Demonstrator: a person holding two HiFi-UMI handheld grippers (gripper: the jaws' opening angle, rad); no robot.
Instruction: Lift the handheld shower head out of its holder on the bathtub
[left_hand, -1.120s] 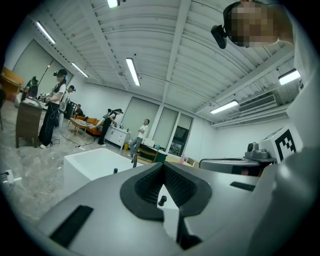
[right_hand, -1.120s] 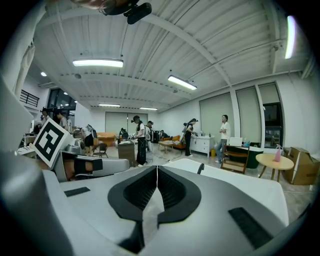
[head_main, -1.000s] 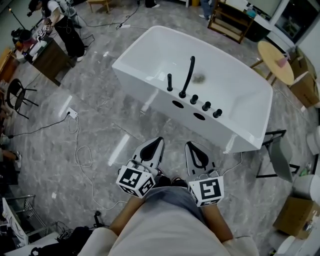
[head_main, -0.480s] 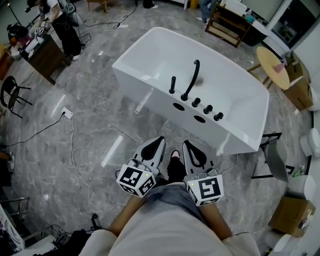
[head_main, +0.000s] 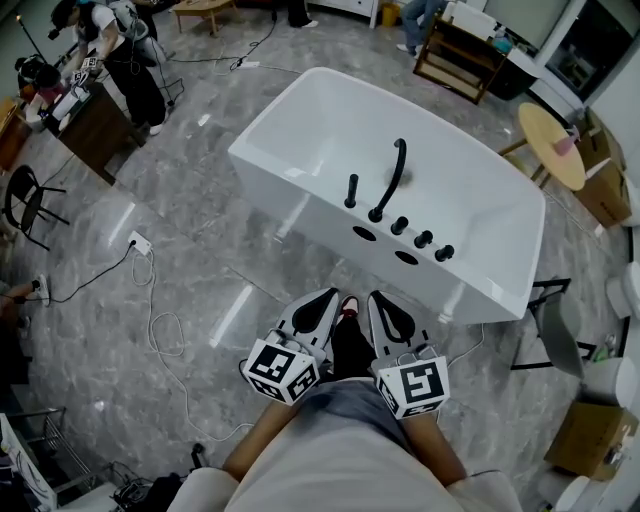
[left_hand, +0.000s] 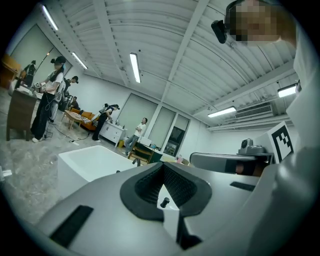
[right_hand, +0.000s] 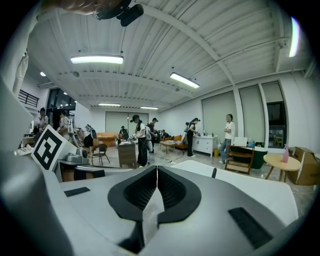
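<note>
Desk (head_main: 92, 118): stood at the far left of the floor, with a person (head_main: 135, 62) beside it.
Cable (head_main: 152, 300): lay in loose loops on the grey floor, left of both grippers.
Bathtub (head_main: 320, 130): white, set at a slant across the middle of the floor.
Left gripper (head_main: 328, 296): jaws pressed tip to tip with nothing between them; held low, short of the bathtub's near wall.
Handheld shower head (head_main: 352, 190): black, upright in its holder on the bathtub's near rim, leftmost of the fittings, well apart from both grippers.
Right gripper (head_main: 382, 297): jaws closed and empty, just beside the left gripper.
Spout (head_main: 390, 178): black and curved, just right of the handheld shower head on the same rim.
Knobs (head_main: 423, 238): three, black, in a row along the near rim toward the bathtub's right corner.
Round table (head_main: 553, 120): stood beyond the bathtub's right end.
</note>
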